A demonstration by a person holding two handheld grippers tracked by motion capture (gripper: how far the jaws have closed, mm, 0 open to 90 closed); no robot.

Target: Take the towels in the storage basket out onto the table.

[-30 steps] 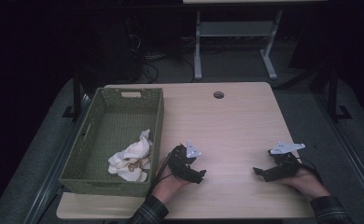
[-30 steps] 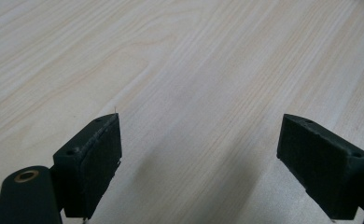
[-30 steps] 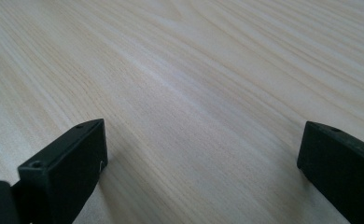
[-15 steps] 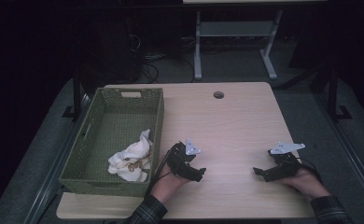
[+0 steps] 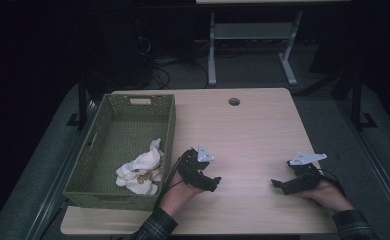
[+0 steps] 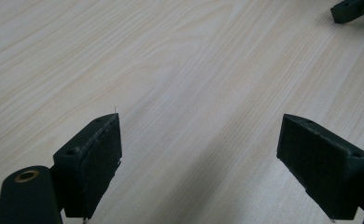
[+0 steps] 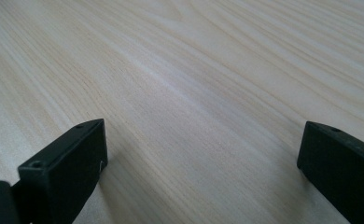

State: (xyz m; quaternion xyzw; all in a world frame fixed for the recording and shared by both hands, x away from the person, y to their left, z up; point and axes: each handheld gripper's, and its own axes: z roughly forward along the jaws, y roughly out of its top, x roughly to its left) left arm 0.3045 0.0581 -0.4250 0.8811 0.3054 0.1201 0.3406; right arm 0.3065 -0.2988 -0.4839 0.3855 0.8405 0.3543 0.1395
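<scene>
A green woven basket (image 5: pixel 106 150) stands on the left part of the light wooden table (image 5: pixel 248 135). In its near right corner lies a crumpled white and tan cloth bundle (image 5: pixel 141 172). Just right of the basket, my left gripper (image 5: pixel 210 182) rests low over bare wood, jaws pointing right. In the left gripper view it (image 6: pixel 201 123) is open with only wood grain between the pads. My right gripper (image 5: pixel 279 185) sits near the table's front right, pointing left. Seen from its own camera, the right gripper (image 7: pixel 203 128) is open and holds nothing.
A round cable hole (image 5: pixel 234 101) sits near the table's far edge. The other gripper's black tip (image 6: pixel 353 9) appears at the top right of the left gripper view. A metal frame leg (image 5: pixel 212 50) and cables stand on the dark floor behind the table.
My left gripper has edged slightly to the right, away from the basket. The right gripper, the basket and the cloth have stayed put.
</scene>
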